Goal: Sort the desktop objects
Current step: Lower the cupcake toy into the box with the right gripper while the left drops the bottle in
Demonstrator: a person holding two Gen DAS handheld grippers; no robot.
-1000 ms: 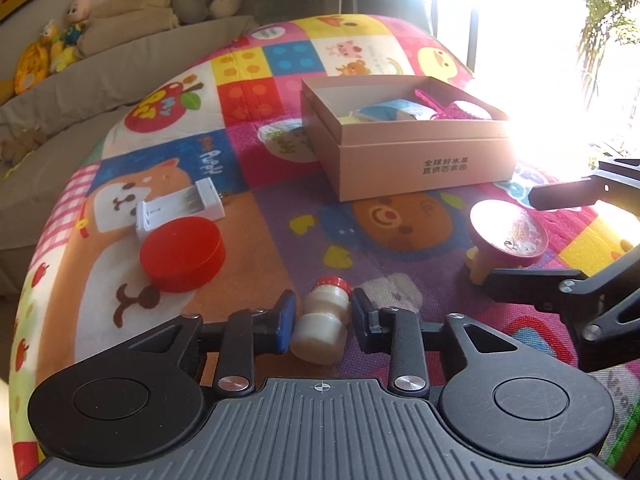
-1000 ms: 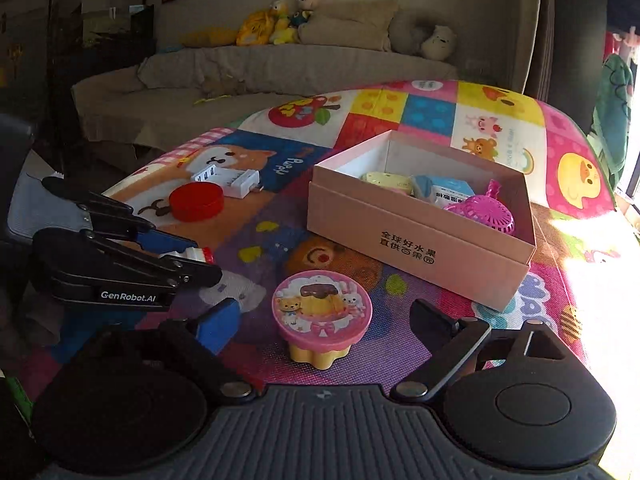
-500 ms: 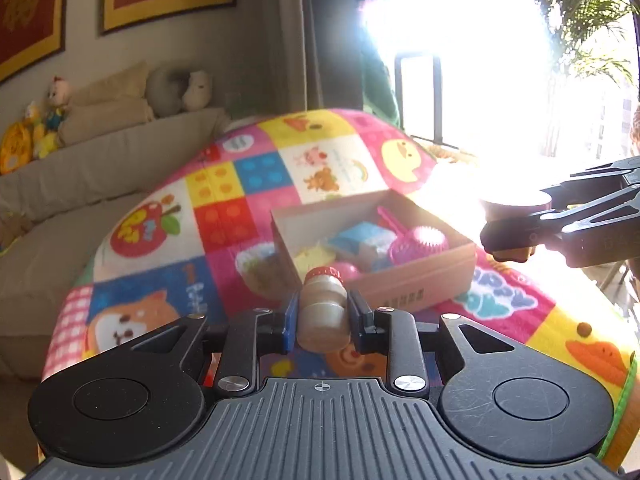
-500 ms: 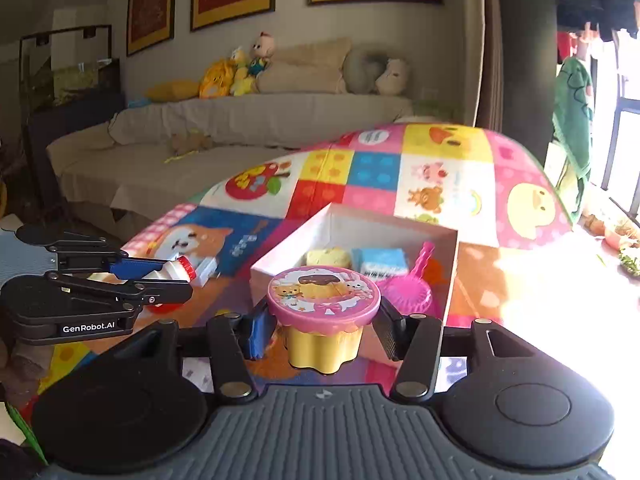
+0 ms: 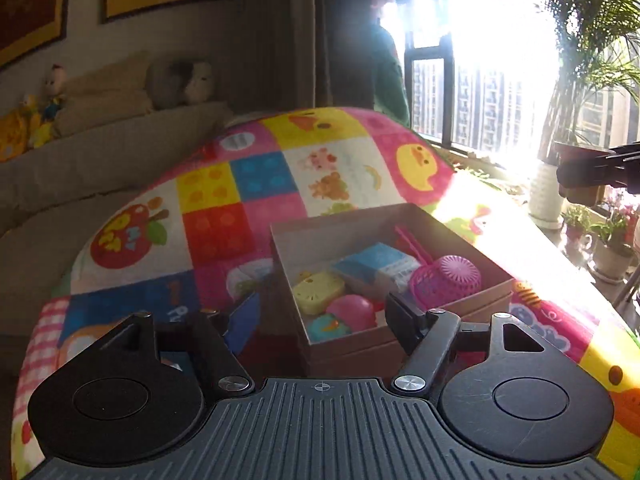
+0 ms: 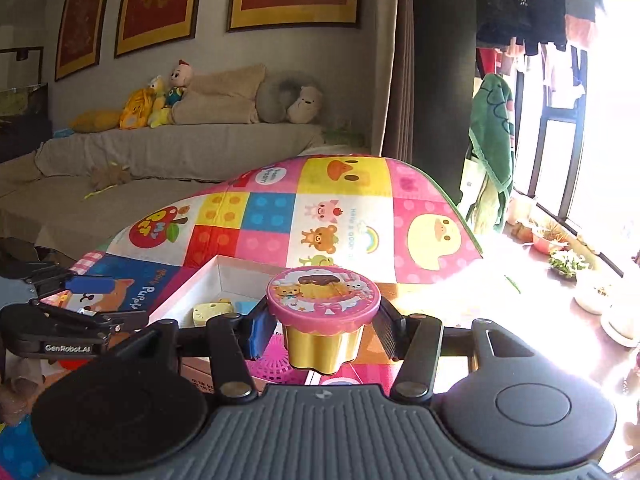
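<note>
A pink cardboard box [image 5: 460, 312] sits on the colourful play mat [image 5: 248, 184]. It holds a yellow case [image 5: 318, 290], a blue-and-white carton [image 5: 376, 264], a pink mesh scoop [image 5: 446, 280] and a pink ball [image 5: 352, 312]. My left gripper [image 5: 320, 320] is open and empty over the box's near corner. My right gripper [image 6: 320, 330] is shut on a pink-lidded pudding cup [image 6: 323, 316], held above the box [image 6: 188, 292]. The left gripper also shows at the left of the right wrist view [image 6: 80, 300]. The small bottle is not visible.
A sofa [image 6: 160, 152] with plush toys stands behind the mat. A window with potted plants [image 5: 608, 248] is to the right, in strong glare. A green towel [image 6: 494, 152] hangs by the window.
My left gripper opened and no longer holds the small red-capped bottle, and has moved closer over the box. My right gripper lifted the pudding cup and carried it over the box.
</note>
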